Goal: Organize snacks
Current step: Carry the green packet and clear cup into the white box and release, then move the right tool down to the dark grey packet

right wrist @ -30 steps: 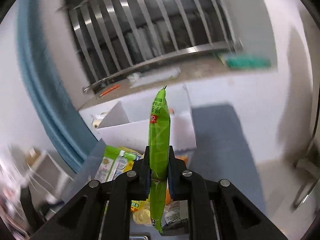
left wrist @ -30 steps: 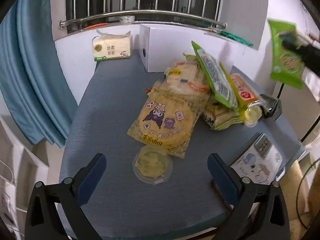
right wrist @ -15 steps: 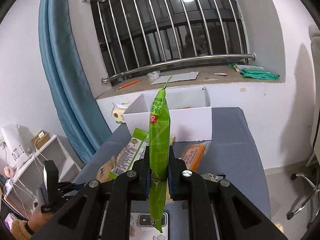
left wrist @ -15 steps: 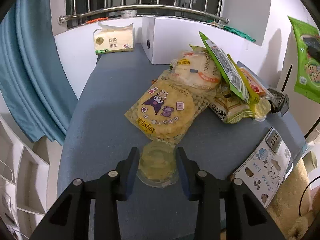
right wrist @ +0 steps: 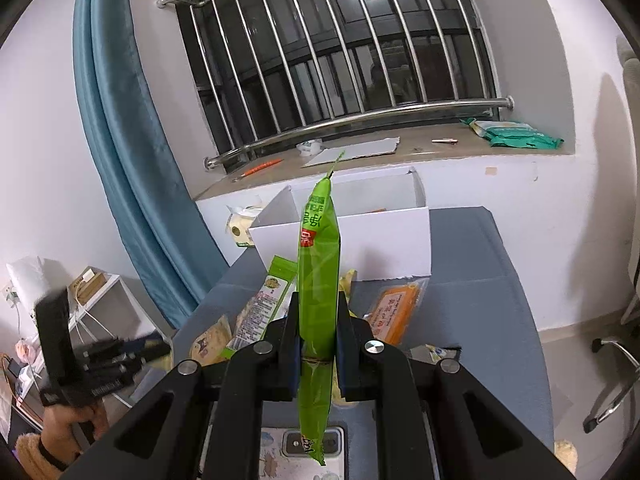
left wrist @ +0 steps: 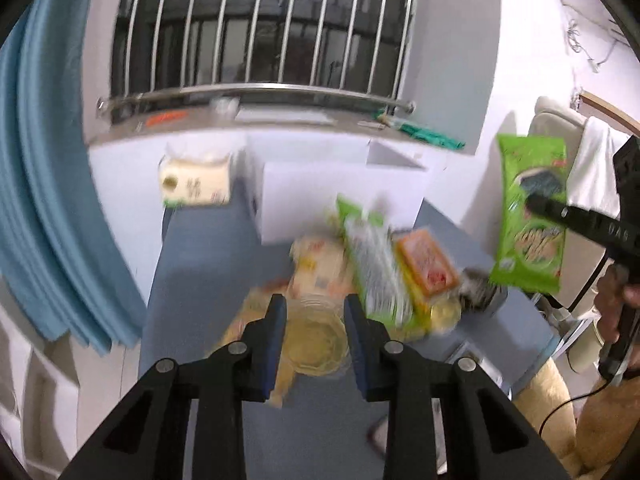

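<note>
- Counter: blue-grey surface below a barred window, with a blue curtain hanging at its left side
- White box: open-topped, standing at the far end of the counter against the wall; an orange item is partly visible inside it
- Tissue pack: on the counter just left of the white box, blurred in the left wrist view
- Snack pile: loose packets heaped on the counter in front of the white box, among them a long green-edged packet and an orange packet; detail blurred in the left wrist view
- Green snack bag: held edge-on and upright in the air above the counter, its top corner in line with the white box; in the left wrist view it hangs flat-faced at the right, clear of the pile
- Right tool: closed tight on the lower half of the green snack bag, both pads pressed against the film
- Left tool: narrowed onto a clear round cup with yellowish contents; the blue pads sit against the cup's two sides, near the front of the snack pile
- Phone: lying flat on the counter below the right tool, partly hidden by the bag
</note>
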A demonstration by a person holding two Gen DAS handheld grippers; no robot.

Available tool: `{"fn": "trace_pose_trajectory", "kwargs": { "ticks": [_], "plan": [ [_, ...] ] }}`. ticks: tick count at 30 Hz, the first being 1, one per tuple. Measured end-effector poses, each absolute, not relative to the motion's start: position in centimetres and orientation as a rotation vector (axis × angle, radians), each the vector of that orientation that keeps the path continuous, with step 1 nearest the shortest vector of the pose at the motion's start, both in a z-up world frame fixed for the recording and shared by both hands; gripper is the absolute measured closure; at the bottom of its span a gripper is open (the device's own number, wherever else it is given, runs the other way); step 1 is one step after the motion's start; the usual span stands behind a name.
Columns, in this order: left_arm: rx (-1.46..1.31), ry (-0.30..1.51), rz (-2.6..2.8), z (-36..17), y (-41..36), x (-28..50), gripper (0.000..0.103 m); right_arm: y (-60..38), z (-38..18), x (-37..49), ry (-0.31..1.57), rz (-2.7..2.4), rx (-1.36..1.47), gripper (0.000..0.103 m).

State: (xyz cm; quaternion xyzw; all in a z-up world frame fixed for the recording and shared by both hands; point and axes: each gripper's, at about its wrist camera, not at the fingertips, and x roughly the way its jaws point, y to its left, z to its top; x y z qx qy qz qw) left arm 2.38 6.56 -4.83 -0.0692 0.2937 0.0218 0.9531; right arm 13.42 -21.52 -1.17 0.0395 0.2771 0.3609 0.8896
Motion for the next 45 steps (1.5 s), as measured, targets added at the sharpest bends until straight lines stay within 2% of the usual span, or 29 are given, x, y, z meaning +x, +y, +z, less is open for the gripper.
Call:
{"fn": "trace_pose_trajectory", "kwargs": {
  "ticks": [14,20,27,34,36,37,38,39,40,41,45],
  "plan": [
    [-0.088,0.522,-0.004,-0.8,6.5,6.5,0.070,-20.8,-0.1,15.7,0.560,0.751,0.079,0.089],
    [-0.036,0.468,-0.021,2.5,5.7,11.5,0.070,-19.5,0.8,17.3,0.554,0.755,0.057,0.089],
    [-0.010,0.471,-0.002,4.6,6.7,19.9,0.070,-16.8,3.6,23.2,0.531,0.758,0.040,0.089],
    [0.001,0.554,0.032,3.4,8.1,27.0,0.070,-13.2,3.5,32.6,0.629,0.656,0.015,0.089],
    [0.017,0.566,0.057,2.9,8.5,28.3,0.068,-12.6,3.2,34.5,0.642,0.650,0.018,0.089],
    [0.015,0.577,0.064,2.6,8.8,28.8,0.064,-12.4,3.0,35.6,0.643,0.639,0.026,0.087],
    [0.009,0.602,0.073,2.1,9.2,29.5,0.042,-12.2,3.0,36.2,0.645,0.634,0.029,0.085],
    [0.009,0.628,0.099,1.7,9.5,29.9,0.026,-11.9,2.7,37.1,0.662,0.629,0.026,0.059],
    [0.015,0.639,0.132,1.4,9.7,29.9,0.000,-11.5,2.4,38.2,0.691,0.612,0.018,0.012],
    [0.020,0.630,0.148,1.3,9.9,29.7,0.000,-11.3,2.0,38.9,0.711,0.604,0.023,0.000],
    [-0.048,0.617,0.115,0.9,11.1,28.1,0.000,-12.4,1.8,38.7,0.713,0.591,0.063,0.000]
  ]
}}
